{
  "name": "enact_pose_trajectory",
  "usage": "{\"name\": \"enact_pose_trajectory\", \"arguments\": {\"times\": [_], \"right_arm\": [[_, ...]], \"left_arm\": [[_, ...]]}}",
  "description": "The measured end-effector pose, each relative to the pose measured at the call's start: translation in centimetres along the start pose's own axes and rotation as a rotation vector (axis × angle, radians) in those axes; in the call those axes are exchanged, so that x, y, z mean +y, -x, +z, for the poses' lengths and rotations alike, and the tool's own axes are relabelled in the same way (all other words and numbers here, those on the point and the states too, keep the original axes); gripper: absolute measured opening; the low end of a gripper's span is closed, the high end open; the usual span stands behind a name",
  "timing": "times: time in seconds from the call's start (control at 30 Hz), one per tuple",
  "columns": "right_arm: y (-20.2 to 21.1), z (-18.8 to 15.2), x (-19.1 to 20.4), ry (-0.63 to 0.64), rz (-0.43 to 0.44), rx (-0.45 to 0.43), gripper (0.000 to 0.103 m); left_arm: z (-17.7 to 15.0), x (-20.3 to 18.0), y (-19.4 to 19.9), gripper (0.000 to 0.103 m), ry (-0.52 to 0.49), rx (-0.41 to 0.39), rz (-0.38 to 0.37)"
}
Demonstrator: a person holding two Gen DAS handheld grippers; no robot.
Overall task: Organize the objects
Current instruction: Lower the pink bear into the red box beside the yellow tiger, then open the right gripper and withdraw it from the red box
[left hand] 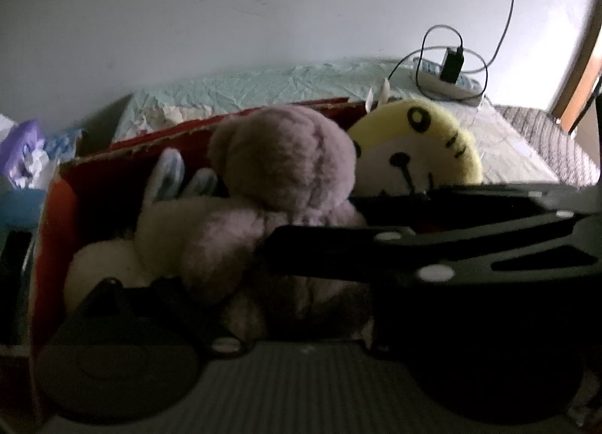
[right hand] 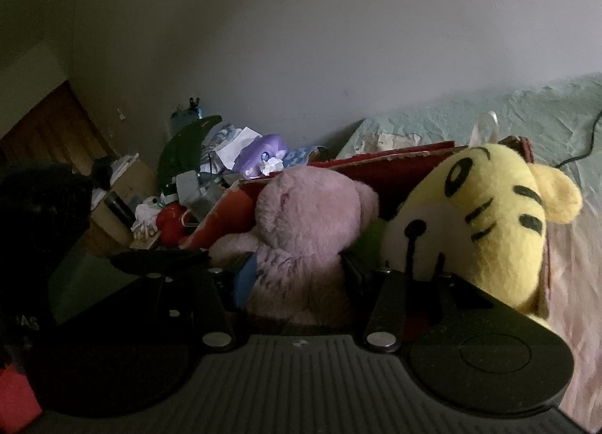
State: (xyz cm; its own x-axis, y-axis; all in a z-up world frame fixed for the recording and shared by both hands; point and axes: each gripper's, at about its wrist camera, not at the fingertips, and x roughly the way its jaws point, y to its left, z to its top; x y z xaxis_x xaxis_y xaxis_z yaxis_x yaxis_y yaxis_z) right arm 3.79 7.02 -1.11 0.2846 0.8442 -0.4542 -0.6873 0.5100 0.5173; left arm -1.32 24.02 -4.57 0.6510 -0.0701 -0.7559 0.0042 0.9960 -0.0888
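Bed (right hand: 526, 122) with a crumpled pale green cover runs along a bare wall and carries everything in hand; it serves as the work surface.

Red cardboard box (left hand: 56, 208) sits on the bed, open at the top, rim torn in places. It is the collecting bin: the soft toys are being gathered inside it.

Clutter pile (right hand: 210, 170) beyond the box's far end: papers, a purple bag, a green leaf shape, small odds and ends. Well apart from the toys and untouched.

Yellow tiger plush (right hand: 500, 216) lies at one end of the box, head tilted over the rim, face up. Probably propped there because the box is already crowded.

Pink teddy bear (right hand: 312, 223) stands upright in the middle of the box, back to the right wrist camera, just beside the tiger. A pale plush (left hand: 124, 246) with blue-striped ears lies beside it.

Right gripper (right hand: 297, 268): fingers either side of the bear's torso, pressing into the fur. Clamped on the bear, likely to seat it down among the others.

Left gripper (left hand: 210, 283): comes in low at the bear's lower body. One finger runs across the frame in front of the tiger; the other sits dim and blurred by the pale plush. I cannot tell whether it is closed on anything.

Power strip (left hand: 444, 80) with a plugged charger and looped cable lies on the bed, out of the way.
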Motion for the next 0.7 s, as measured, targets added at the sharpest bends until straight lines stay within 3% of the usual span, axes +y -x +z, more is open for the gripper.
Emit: {"name": "enact_pose_trajectory", "arguments": {"times": [0.33,0.43,0.7], "right_arm": [[3.7,-0.6,0.9,-0.11,-0.034,-0.03,0.061],[5.4,-0.8,0.9,-0.136,-0.057,-0.063,0.066],[9.2,-1.1,0.5,-0.188,-0.121,-0.137,0.07]], "left_arm": [[-0.2,-0.9,2.8,0.087,0.044,0.029,0.081],[-0.3,-1.7,3.3,0.087,0.055,0.054,0.13],[-0.7,-4.1,4.6,0.087,0.064,0.074,0.175]]}}
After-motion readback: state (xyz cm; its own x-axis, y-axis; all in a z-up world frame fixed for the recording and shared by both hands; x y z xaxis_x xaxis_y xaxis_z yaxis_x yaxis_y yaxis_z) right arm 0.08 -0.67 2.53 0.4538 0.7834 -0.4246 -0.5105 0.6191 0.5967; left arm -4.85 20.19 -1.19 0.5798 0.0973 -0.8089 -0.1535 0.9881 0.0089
